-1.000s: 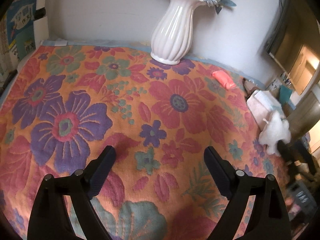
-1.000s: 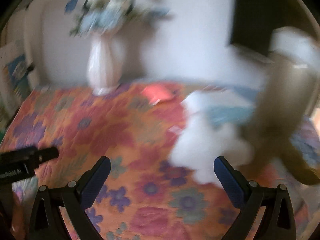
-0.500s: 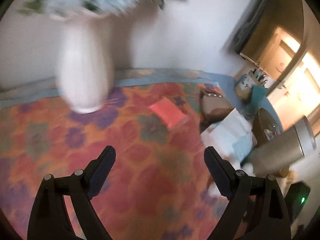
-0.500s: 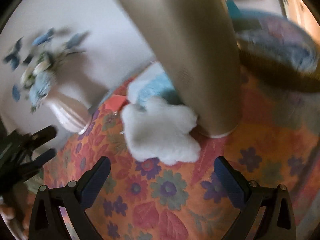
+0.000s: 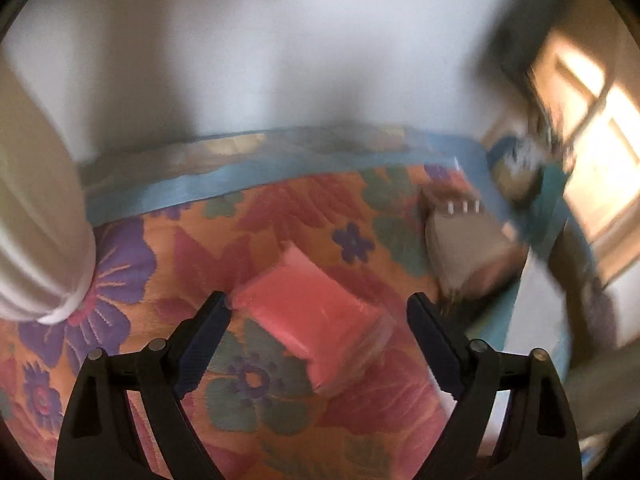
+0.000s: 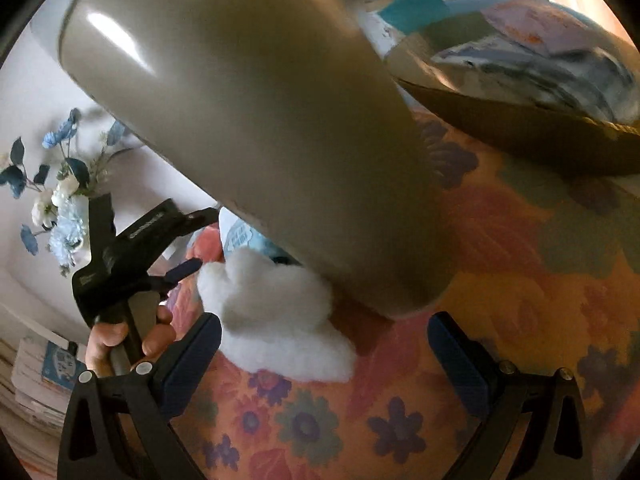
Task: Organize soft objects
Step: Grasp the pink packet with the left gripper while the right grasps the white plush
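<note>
A pink soft pad in clear wrap (image 5: 308, 312) lies on the flowered cloth (image 5: 280, 408), between the jaws of my left gripper (image 5: 318, 308). Those jaws are closing; the left fingertip is at the pad's corner, the right one stands apart from it. In the right wrist view a white fluffy toy (image 6: 276, 316) rests against the foot of a tall grey cylinder (image 6: 260, 120). My right gripper (image 6: 324, 336) is open just in front of the toy, its left finger (image 6: 192, 356) beside it. The left gripper (image 6: 132, 256) and the hand holding it show at the left.
A white vase (image 5: 36, 248) stands close on the left, its blue flowers (image 6: 60, 196) visible in the right wrist view. A beige pouch (image 5: 468, 252) and a white-and-blue packet (image 6: 244, 236) lie nearby. A woven basket (image 6: 540, 120) with folded cloth sits at the back right.
My left gripper swept right past the vase and now has the pink pad between its jaws. My right gripper rolled and closed in on the white toy by the cylinder.
</note>
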`<state>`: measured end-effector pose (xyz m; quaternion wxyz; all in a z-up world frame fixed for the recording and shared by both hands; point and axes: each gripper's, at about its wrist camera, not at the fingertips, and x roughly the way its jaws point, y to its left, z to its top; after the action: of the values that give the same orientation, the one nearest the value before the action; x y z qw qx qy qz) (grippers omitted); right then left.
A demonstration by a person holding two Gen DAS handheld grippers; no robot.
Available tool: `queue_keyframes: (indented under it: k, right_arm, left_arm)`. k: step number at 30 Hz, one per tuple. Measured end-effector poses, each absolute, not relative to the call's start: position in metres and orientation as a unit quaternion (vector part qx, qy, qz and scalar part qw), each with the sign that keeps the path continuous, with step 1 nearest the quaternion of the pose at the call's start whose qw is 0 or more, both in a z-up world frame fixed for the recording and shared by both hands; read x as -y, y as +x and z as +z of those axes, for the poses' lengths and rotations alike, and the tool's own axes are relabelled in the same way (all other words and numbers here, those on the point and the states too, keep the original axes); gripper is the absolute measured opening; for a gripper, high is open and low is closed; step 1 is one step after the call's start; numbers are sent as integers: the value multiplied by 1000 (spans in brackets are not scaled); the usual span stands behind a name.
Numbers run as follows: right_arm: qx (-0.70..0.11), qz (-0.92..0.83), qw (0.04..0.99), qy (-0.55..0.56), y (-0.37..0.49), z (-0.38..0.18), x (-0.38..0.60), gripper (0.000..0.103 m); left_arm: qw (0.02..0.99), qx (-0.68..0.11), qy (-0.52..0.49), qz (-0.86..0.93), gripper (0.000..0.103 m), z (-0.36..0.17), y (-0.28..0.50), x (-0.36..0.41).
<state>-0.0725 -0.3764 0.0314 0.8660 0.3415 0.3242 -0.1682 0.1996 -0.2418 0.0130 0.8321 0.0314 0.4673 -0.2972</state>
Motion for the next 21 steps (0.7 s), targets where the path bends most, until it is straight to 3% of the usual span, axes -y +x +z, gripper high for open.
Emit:
queue_keyframes:
  k: [4,6,8,10,11,13,21]
  right_arm:
    - [-327,-173,869,328,-70,33,370,103]
    - [-325,-167,868,335,-76,33,374,103]
    - [-328,-165,869,332,-79,34,371,93]
    - [-340,-138,872,325,-75,35,360,66]
    - [-349,-123,874,315,-72,35,353,58]
    - [-360,-100,888,268,-64,38,335,28]
    - [-344,15,908,240,-83,63,300,24]
  left_arm:
    - [848,-440,123,-271,40,13,177,257]
    - [843,-444,102,-284,32,18,173,251]
    - [840,-450,80,-292,30,21,170,241]
    - [842,-450,66,-289,29,24,162,227]
    - [843,-450,60,-288,29,27,156,219]
    - [845,-448,46,-288,29,34,142,196]
    - [874,-430,20,-227,29,67,75,97]
